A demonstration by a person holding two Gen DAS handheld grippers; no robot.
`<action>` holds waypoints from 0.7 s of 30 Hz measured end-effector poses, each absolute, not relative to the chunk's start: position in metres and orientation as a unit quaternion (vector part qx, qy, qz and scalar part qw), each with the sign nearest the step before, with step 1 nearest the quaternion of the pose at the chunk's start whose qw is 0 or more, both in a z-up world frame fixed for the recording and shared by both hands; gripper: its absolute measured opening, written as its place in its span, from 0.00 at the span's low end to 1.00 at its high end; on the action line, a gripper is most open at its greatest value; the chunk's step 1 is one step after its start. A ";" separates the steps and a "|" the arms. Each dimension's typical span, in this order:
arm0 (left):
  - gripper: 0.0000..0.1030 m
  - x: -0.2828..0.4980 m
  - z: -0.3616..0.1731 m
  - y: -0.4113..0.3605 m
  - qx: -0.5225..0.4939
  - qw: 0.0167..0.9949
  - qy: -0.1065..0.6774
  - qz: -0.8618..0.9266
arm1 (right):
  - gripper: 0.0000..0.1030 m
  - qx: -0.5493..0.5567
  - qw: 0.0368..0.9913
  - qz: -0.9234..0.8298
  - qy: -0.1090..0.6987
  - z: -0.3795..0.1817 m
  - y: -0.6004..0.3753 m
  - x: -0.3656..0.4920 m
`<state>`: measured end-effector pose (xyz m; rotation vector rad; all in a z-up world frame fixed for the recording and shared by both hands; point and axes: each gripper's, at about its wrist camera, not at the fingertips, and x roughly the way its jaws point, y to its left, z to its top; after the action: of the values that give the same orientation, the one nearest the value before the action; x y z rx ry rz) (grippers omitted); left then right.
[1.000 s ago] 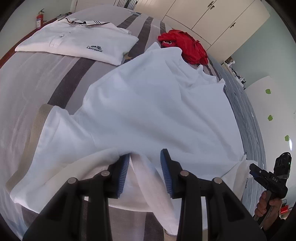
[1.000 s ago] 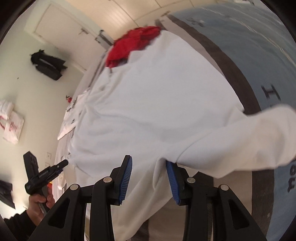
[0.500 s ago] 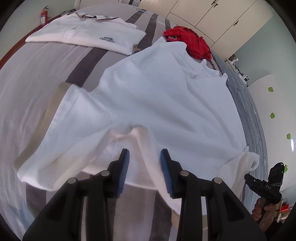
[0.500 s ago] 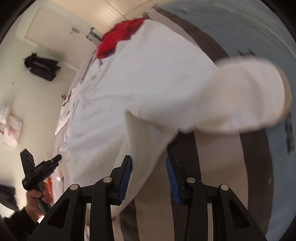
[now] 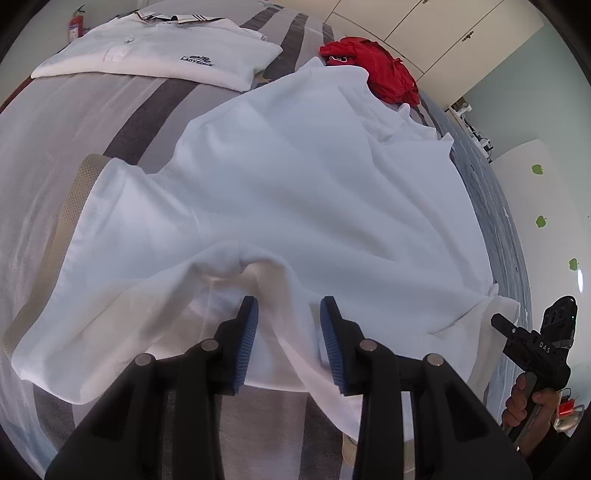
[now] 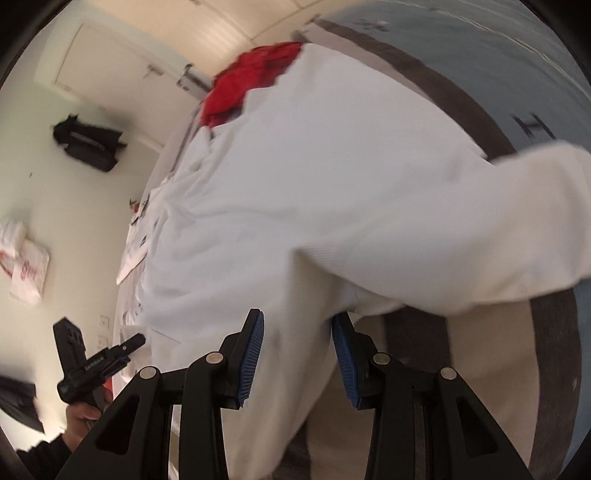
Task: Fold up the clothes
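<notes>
A white polo shirt lies spread on the striped bed, hem toward the far end; it also fills the right wrist view. My left gripper has its jaws apart, with a fold of the shirt's shoulder cloth running between the blue pads. My right gripper also stands with jaws apart around a hanging strip of the shirt, and the sleeve sticks out to the right. Whether either pad pinches the cloth cannot be seen. The right gripper also shows in the left wrist view.
A folded white polo with a dark logo lies at the bed's far left. A crumpled red garment lies at the far end, partly under the white shirt. White wardrobes stand behind. A black bag hangs on the wall.
The shirt's near edge was lifted and shaken, then lowered again. The right sleeve flapped up and has swung back out to the right. Both grippers' jaws kept the same gap.
</notes>
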<state>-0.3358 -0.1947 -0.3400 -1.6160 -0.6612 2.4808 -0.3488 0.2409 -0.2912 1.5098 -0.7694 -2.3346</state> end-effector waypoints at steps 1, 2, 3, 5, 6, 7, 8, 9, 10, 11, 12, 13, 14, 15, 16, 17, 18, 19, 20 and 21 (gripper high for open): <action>0.31 -0.336 -0.340 -0.195 -0.532 0.053 -0.219 0.816 | 0.35 0.520 0.129 -0.804 -0.259 -0.291 0.237 -0.349; 0.31 -0.335 -0.339 -0.195 -0.532 0.052 -0.221 0.816 | 0.35 0.524 0.128 -0.804 -0.250 -0.291 0.233 -0.350; 0.31 -0.335 -0.339 -0.196 -0.532 0.051 -0.223 0.816 | 0.35 0.523 0.127 -0.805 -0.250 -0.291 0.235 -0.348; 0.31 -0.332 -0.338 -0.197 -0.532 0.050 -0.223 0.816 | 0.35 0.522 0.125 -0.806 -0.251 -0.292 0.238 -0.343; 0.31 -0.330 -0.337 -0.197 -0.531 0.050 -0.222 0.816 | 0.35 0.521 0.120 -0.804 -0.259 -0.294 0.244 -0.338; 0.31 -0.329 -0.337 -0.198 -0.531 0.049 -0.222 0.816 | 0.35 0.520 0.115 -0.803 -0.268 -0.297 0.250 -0.334; 0.31 -0.327 -0.336 -0.198 -0.532 0.048 -0.223 0.816 | 0.35 0.519 0.110 -0.801 -0.277 -0.299 0.256 -0.329; 0.31 -0.325 -0.335 -0.199 -0.532 0.047 -0.223 0.816 | 0.35 0.519 0.104 -0.798 -0.286 -0.302 0.263 -0.325; 0.31 -0.322 -0.333 -0.199 -0.530 0.045 -0.224 0.817 | 0.35 0.519 0.099 -0.795 -0.297 -0.305 0.270 -0.321; 0.31 -0.320 -0.332 -0.200 -0.528 0.043 -0.224 0.818 | 0.35 0.519 0.092 -0.792 -0.307 -0.308 0.278 -0.315; 0.31 -0.317 -0.329 -0.201 -0.526 0.041 -0.224 0.820 | 0.35 0.517 0.089 -0.791 -0.314 -0.309 0.283 -0.312; 0.31 -0.314 -0.326 -0.203 -0.523 0.039 -0.224 0.821 | 0.35 0.516 0.085 -0.790 -0.321 -0.311 0.287 -0.308; 0.31 -0.311 -0.324 -0.205 -0.520 0.039 -0.226 0.823 | 0.35 0.514 0.081 -0.789 -0.327 -0.312 0.292 -0.305; 0.31 -0.307 -0.322 -0.206 -0.521 0.036 -0.225 0.823 | 0.35 0.512 0.078 -0.787 -0.334 -0.313 0.297 -0.301; 0.31 -0.304 -0.321 -0.207 -0.521 0.034 -0.225 0.822 | 0.35 0.511 0.077 -0.787 -0.338 -0.313 0.299 -0.299; 0.31 -0.300 -0.319 -0.209 -0.522 0.032 -0.225 0.822 | 0.35 0.510 0.077 -0.786 -0.342 -0.312 0.302 -0.297; 0.31 -0.298 -0.319 -0.209 -0.522 0.031 -0.225 0.822 | 0.35 0.509 0.077 -0.785 -0.346 -0.312 0.304 -0.295; 0.31 -0.296 -0.320 -0.209 -0.523 0.031 -0.226 0.821 | 0.35 0.507 0.077 -0.784 -0.350 -0.311 0.306 -0.293; 0.31 -0.296 -0.321 -0.209 -0.524 0.031 -0.227 0.820 | 0.35 0.506 0.077 -0.783 -0.354 -0.310 0.309 -0.291; 0.31 -0.296 -0.322 -0.210 -0.524 0.032 -0.229 0.819 | 0.35 0.506 0.079 -0.782 -0.357 -0.311 0.309 -0.291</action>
<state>-0.2960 -0.2100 -0.3219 -1.6145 -0.7057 2.5222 -0.2909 0.3086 -0.3106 1.5127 -1.0673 -2.3389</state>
